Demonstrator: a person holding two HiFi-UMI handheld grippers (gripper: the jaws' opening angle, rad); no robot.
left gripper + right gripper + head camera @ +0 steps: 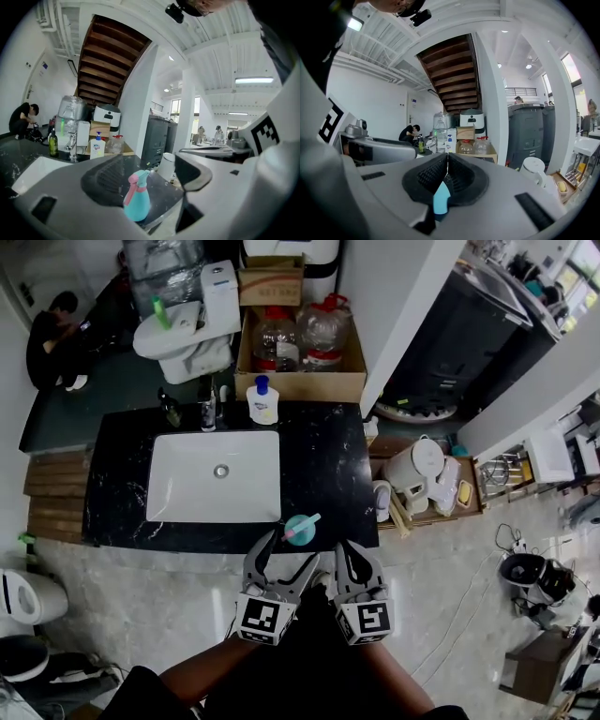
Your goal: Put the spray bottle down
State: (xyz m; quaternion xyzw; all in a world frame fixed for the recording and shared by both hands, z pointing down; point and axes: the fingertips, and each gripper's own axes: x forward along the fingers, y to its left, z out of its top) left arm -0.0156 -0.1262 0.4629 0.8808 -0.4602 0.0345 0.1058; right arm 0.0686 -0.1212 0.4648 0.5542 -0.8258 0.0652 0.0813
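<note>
Left gripper view: teal spray bottle (137, 202), pink trigger, upright.

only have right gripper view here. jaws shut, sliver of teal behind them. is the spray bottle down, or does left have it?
Observer: Down. The left gripper view shows the spray bottle upright on the black counter. The jaws of the left gripper stand apart on either side of it, pads off it.
Operator: where on the counter?
Observer: In the head view it stands near the front edge, just right of the front corner of the white sink.
Operator: nozzle facing which way?
Observer: In the head view its pink nozzle points away from the sink, toward the counter's right end.
</note>
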